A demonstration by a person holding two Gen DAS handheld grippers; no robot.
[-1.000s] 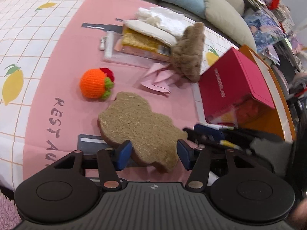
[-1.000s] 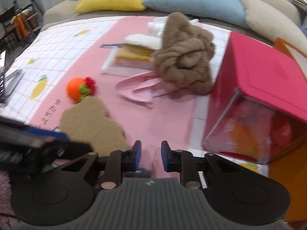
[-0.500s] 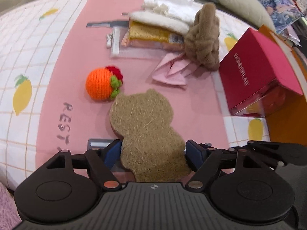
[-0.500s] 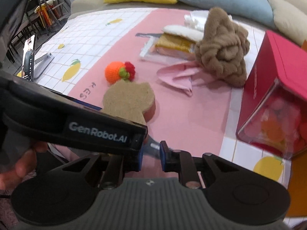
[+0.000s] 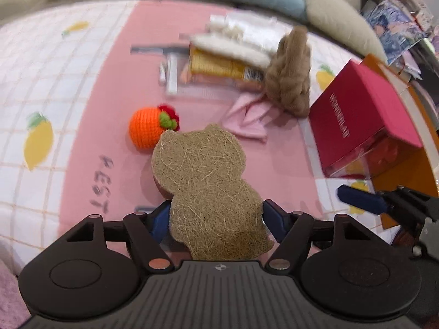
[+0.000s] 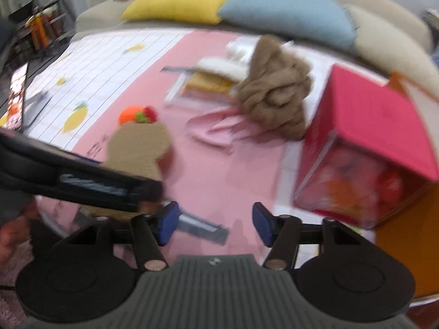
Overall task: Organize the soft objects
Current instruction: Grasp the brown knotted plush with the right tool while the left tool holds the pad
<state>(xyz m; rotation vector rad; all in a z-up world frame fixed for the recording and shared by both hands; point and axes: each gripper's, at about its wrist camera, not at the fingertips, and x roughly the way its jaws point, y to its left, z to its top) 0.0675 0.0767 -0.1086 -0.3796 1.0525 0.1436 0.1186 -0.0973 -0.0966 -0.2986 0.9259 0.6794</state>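
My left gripper is shut on a brown bear-shaped fibre pad and holds it tilted above the pink mat; the pad also shows in the right wrist view. An orange knitted ball lies just beyond it. A brown knotted plush rests on a pink cloth. My right gripper is open and empty over the mat, to the right of the left gripper, whose body crosses its view.
A red-lidded clear box holding orange items lies tilted at the right on an orange surface. A stack of yellow and white cloths lies at the back. Cushions line the far edge.
My left gripper closed on the bear-shaped pad and lifted its near end. My right gripper opened from nearly shut and shifted right.
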